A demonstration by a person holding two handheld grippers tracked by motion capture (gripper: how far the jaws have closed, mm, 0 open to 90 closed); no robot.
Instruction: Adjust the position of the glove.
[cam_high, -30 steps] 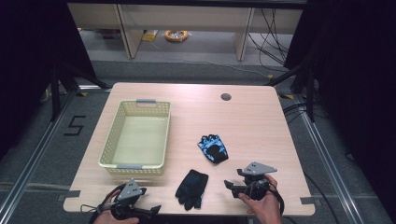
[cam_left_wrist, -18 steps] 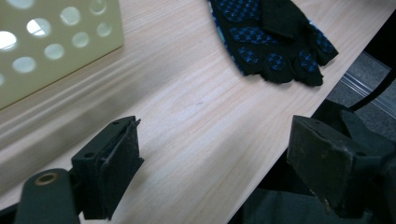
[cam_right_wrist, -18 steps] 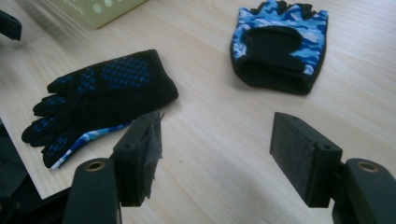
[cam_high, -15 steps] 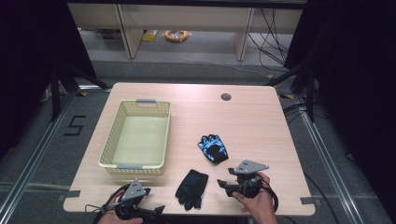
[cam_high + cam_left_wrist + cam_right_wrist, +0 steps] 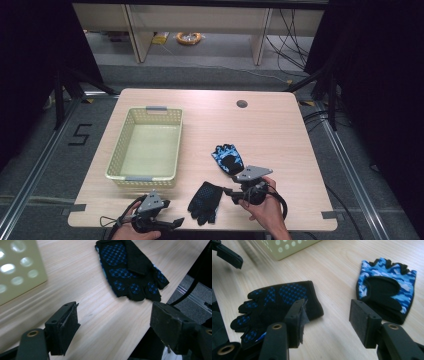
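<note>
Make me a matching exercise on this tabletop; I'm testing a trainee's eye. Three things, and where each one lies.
Things:
1. basket
2. black glove
3. blue camouflage glove

Places:
A. at the front edge, between the two grippers
B. on the left half of the table
C. palm side up, just beyond the right gripper

Pairs: 1-B, 2-A, 3-C

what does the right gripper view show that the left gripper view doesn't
Right gripper view alone: the blue camouflage glove lying back up, and the left gripper off at the top left corner, with the right gripper open over bare table; its jaws have just been closing on nothing.

Left gripper view alone: the table's near edge with the floor rail beyond it.

Both: the black glove with blue grip dots, palm up, the yellow-green basket, and the wooden table.
</note>
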